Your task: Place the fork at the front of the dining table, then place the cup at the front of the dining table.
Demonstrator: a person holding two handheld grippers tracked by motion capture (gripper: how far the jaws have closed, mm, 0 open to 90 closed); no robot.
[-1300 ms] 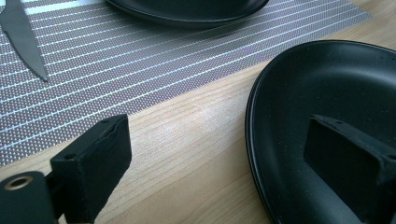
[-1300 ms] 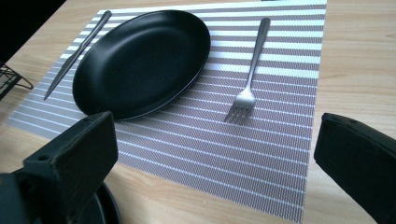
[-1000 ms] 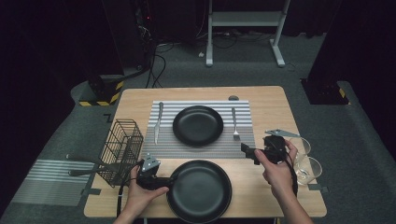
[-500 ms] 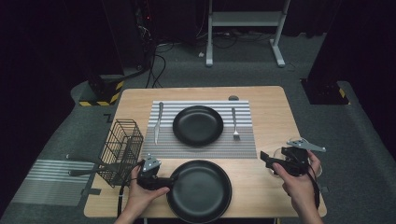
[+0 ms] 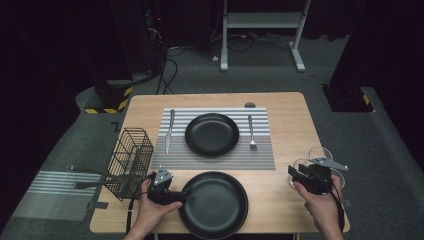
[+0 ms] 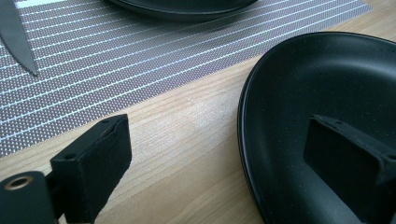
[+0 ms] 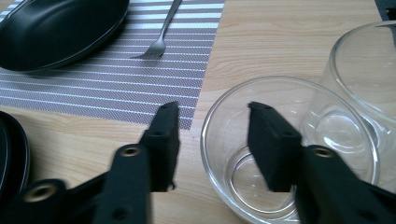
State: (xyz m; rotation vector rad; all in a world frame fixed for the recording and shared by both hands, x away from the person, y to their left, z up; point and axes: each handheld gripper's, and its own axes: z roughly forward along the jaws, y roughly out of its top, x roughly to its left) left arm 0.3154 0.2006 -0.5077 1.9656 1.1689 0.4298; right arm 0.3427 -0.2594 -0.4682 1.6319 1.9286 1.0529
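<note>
- Glass [image 7: 261, 154] sits at the worktop's [image 5: 280, 107] right edge, near the front corner, touching a second glass [image 7: 369, 84] just behind it.
- Right gripper [image 7: 212, 140] straddles the near glass's rim: one finger inside the bowl, the other outside its wall. The fingers have just been closing, yet a gap shows on the outer side, so no clamp yet.
- Seen from above, the right gripper [image 5: 300, 175] hangs over that same edge.
- Left gripper [image 5: 175, 195], at the front left, has its fingers wide apart across the rim of the near plate [image 6: 327, 112]: one over the plate, one over bare wood.
- Far plate [image 5: 212, 134] rests mid-mat, on the striped mat [image 5: 215, 160], knife [image 5: 170, 131] to its left, fork [image 5: 251, 132] to its right.
- Wire basket [image 5: 131, 162] stands at the left edge.
</note>
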